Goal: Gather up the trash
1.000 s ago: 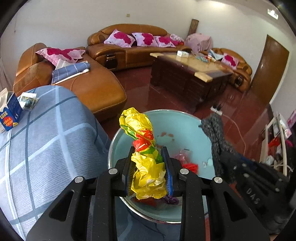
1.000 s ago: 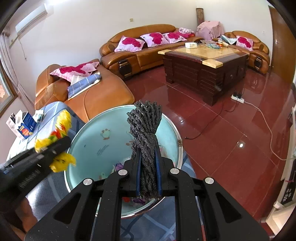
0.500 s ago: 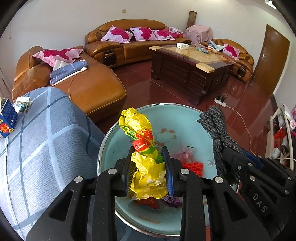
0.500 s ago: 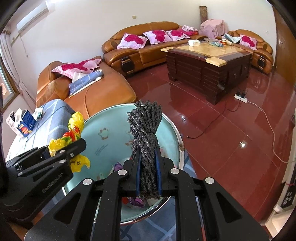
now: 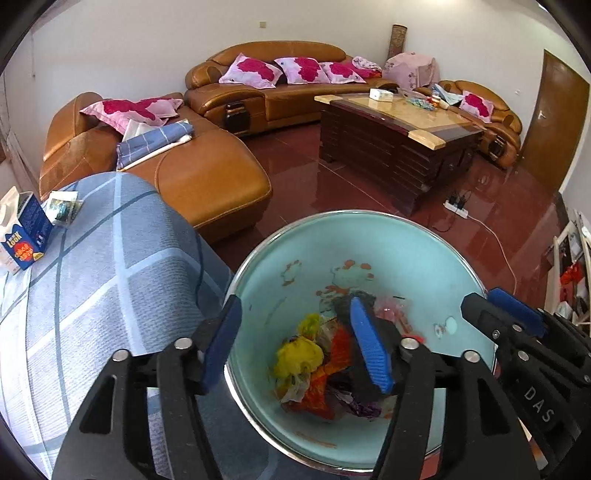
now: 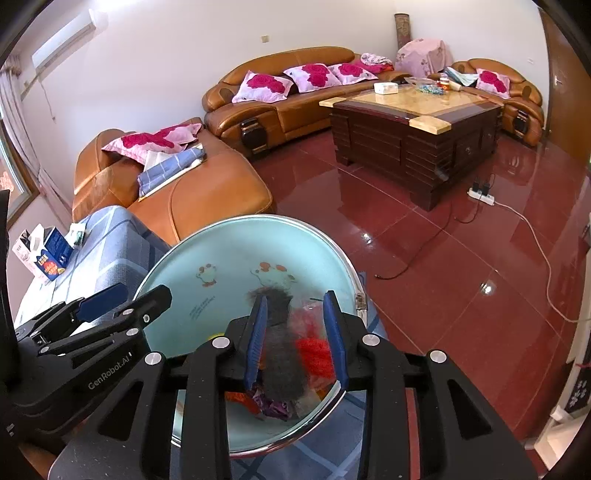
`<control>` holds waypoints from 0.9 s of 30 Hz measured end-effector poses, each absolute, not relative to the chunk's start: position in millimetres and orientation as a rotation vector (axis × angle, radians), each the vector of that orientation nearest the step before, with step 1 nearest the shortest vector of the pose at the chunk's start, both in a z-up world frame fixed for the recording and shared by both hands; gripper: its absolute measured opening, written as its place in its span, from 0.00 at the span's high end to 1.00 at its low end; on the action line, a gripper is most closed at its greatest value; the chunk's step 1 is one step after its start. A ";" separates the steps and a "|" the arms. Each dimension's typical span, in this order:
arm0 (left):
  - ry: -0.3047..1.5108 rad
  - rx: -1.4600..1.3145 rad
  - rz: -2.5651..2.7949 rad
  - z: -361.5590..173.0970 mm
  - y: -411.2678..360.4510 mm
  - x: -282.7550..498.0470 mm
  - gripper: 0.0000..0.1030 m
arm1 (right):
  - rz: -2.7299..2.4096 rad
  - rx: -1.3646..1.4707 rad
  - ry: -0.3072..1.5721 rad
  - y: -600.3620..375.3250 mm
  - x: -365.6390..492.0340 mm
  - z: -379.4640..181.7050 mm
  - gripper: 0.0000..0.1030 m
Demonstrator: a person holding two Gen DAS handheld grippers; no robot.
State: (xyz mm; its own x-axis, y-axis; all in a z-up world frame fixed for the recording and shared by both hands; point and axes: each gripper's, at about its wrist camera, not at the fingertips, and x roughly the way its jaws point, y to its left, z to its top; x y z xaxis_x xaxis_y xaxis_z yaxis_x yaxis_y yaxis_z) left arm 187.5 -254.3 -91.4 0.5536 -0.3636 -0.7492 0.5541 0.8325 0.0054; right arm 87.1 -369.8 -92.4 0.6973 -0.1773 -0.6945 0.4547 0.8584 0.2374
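Both tongs point(image 5: 295, 343) point(image 6: 297, 338), angled downward over the basin point(image 5: 406, 251), have just been opening.

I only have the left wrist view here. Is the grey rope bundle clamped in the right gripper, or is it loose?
Observer: Loose. The right gripper's fingers have just been opening. The grey rope bundle is blurred between them, and the right-hand pad is clear of it.
Operator: What is under it?
Observer: The inside of the teal basin. Red trash lies just beside the bundle.
Operator: Anything else I can't see?
Observer: An air conditioner high on the wall to the left.
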 end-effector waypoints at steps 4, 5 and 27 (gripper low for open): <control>0.781 0.260 -0.522 -83.8 -248.6 182.7 0.29 | -0.383 0.413 0.690 -368.7 82.1 -85.5 0.45; 0.775 0.264 -0.516 -82.7 -247.6 181.5 0.28 | -0.389 0.410 0.687 -368.1 81.6 -84.5 0.42; 0.724 0.234 -0.451 -58.9 -204.8 149.2 0.15 | -0.418 0.321 0.630 -335.0 56.0 -48.4 0.24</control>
